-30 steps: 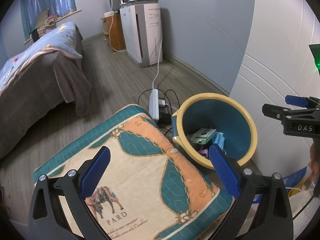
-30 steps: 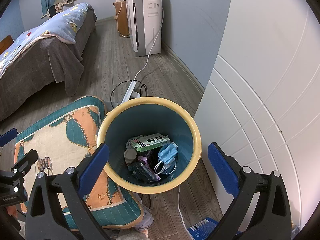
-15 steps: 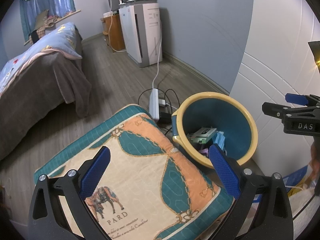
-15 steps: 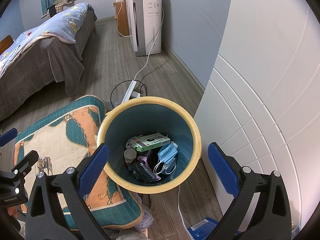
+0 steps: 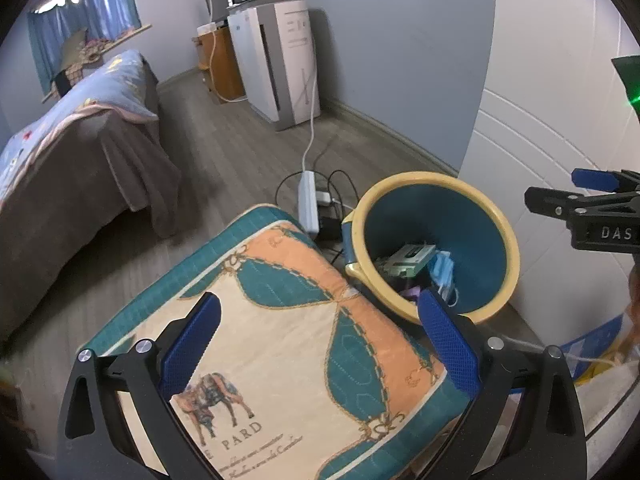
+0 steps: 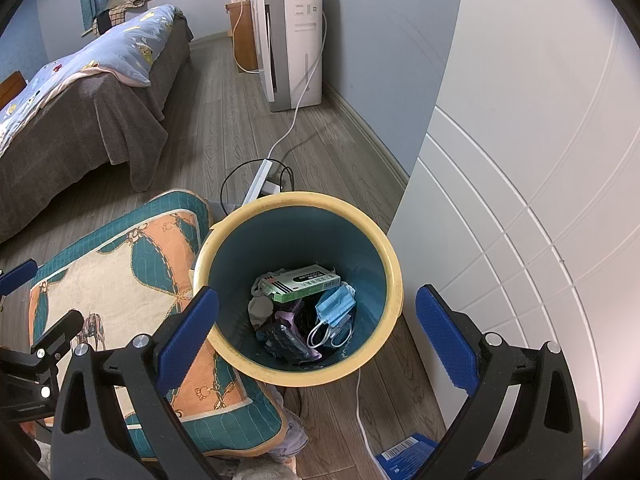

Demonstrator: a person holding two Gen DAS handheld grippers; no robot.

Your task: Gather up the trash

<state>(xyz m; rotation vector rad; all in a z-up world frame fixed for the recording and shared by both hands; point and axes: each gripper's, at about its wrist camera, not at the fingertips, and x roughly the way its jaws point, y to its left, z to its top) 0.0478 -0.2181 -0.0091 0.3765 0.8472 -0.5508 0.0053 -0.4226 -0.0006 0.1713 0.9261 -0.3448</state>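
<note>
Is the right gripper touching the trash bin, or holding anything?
Apart. In the right wrist view the right gripper hangs open and empty above the trash bin; its blue fingers sit nearer the camera than the yellow rim, gripping nothing.

We see two matching hand-held grippers, both w/ matte black frames. Left gripper [image 5: 318, 334]: two black arms w/ triangular cut-outs, silver round screws near each hinge, and fingers [image 5: 191, 339] faced w/ blue textured pads. Right gripper [image 6: 316, 330]: same build, silver screws at approx. the same spots, blue dimpled pads on its fingers [image 6: 446, 334]. From the left wrist view, the right unit's side shows white letters "DAS" on black, plus small silver screws and a blue tip.
</note>
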